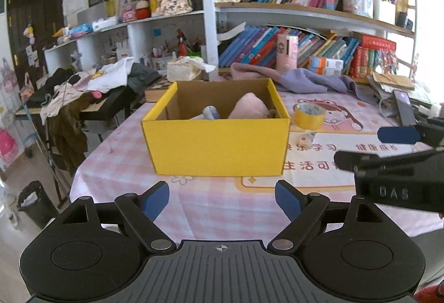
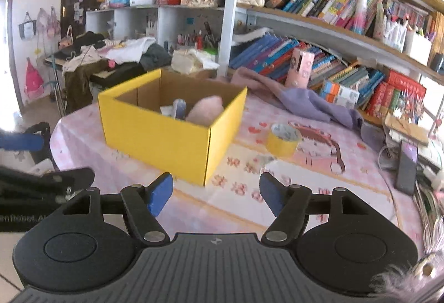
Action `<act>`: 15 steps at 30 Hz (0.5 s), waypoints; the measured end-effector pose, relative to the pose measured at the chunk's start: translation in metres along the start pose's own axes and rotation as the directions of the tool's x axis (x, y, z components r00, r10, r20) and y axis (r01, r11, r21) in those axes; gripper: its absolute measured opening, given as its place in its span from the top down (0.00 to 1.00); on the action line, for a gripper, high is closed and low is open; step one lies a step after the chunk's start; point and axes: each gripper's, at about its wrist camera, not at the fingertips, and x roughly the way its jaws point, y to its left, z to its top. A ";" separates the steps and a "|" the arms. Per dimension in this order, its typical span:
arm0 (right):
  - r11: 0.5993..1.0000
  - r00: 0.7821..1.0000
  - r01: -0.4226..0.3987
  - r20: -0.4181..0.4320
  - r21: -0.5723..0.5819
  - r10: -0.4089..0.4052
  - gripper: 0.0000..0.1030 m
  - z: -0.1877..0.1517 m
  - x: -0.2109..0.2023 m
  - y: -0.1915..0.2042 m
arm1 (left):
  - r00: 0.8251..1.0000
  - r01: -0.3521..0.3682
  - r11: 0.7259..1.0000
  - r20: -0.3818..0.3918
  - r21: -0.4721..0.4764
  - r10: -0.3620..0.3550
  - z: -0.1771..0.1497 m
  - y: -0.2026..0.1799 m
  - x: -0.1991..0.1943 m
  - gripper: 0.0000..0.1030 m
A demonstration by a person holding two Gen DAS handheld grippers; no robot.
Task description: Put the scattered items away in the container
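Cardboard box (image 1: 216,147), yellow outside, holds soft pink plush (image 1: 249,107).

Both rigs look like the same kit: the left claw (image 1: 222,201) and right claw (image 2: 216,194) are matte black plastic with blue pads on the fingertips (image 1: 155,200). Each finger link hangs off a silver pivot pin, and there's a big round disc housing either side. The middle deck is ribbed grey with a tiny crosshair mark. The right one's side has raised "DAS" lettering.
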 end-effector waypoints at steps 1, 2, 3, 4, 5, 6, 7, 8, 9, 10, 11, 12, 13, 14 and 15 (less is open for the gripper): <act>1.000 1.000 0.009 -0.007 0.002 -0.009 0.34 -0.004 -0.001 -0.001 | 1.000 0.002 1.000 -0.002 0.011 -0.002 -0.002 -0.002 0.000 0.16; 1.000 1.000 0.015 -0.014 0.007 -0.015 0.34 -0.008 -0.001 -0.002 | 1.000 0.003 1.000 -0.006 0.020 -0.003 -0.003 -0.004 0.000 0.16; 1.000 1.000 0.020 -0.022 0.015 -0.019 0.34 -0.011 -0.002 -0.003 | 1.000 0.005 1.000 -0.012 0.030 -0.005 -0.004 -0.007 0.000 0.16; 0.999 0.999 0.022 -0.031 0.025 -0.021 0.33 -0.015 -0.002 -0.004 | 1.000 0.009 0.999 -0.020 0.038 -0.009 -0.006 -0.008 0.000 0.16; 0.999 0.999 0.024 -0.039 0.033 -0.023 0.32 -0.017 -0.002 -0.005 | 0.999 0.013 0.999 -0.029 0.046 -0.012 -0.008 -0.010 0.001 0.16; 0.999 0.999 0.026 -0.046 0.037 -0.024 0.31 -0.019 -0.001 -0.005 | 0.999 0.015 0.998 -0.039 0.053 -0.013 -0.009 -0.011 0.002 0.16; 0.999 0.998 0.027 -0.055 0.042 -0.024 0.30 -0.020 0.000 -0.005 | 0.999 0.017 0.998 -0.048 0.060 -0.014 -0.011 -0.013 0.003 0.15; 0.999 0.998 0.027 -0.062 0.046 -0.024 0.29 -0.021 0.000 -0.006 | 0.998 0.018 0.998 -0.057 0.063 -0.015 -0.012 -0.014 0.003 0.15; 0.998 0.997 0.028 -0.068 0.048 -0.025 0.28 -0.022 0.001 -0.007 | 0.998 0.021 0.998 -0.063 0.065 -0.017 -0.012 -0.014 0.004 0.15; 0.998 0.997 0.029 -0.075 0.048 -0.025 0.27 -0.023 0.001 -0.007 | 0.997 0.024 0.998 -0.068 0.064 -0.020 -0.013 -0.015 0.005 0.15; 0.998 0.996 0.029 -0.081 0.048 -0.025 0.25 -0.024 0.002 -0.007 | 0.997 0.030 0.998 -0.074 0.060 -0.025 -0.013 -0.015 0.006 0.15; 0.998 0.996 0.028 -0.086 0.048 -0.023 0.25 -0.025 0.002 -0.007 | 0.996 0.037 0.998 -0.082 0.055 -0.032 -0.014 -0.016 0.006 0.15; 0.998 0.996 0.026 -0.090 0.049 -0.021 0.23 -0.026 0.001 -0.007 | 0.995 0.042 0.998 -0.090 0.051 -0.037 -0.015 -0.016 0.007 0.15; 0.998 0.996 0.025 -0.092 0.050 -0.020 0.21 -0.027 0.001 -0.007 | 0.994 0.046 0.998 -0.097 0.049 -0.041 -0.015 -0.016 0.008 0.15; 0.998 0.995 0.024 -0.094 0.050 -0.020 0.20 -0.027 0.002 -0.008 | 0.994 0.049 0.998 -0.103 0.049 -0.044 -0.016 -0.016 0.008 0.15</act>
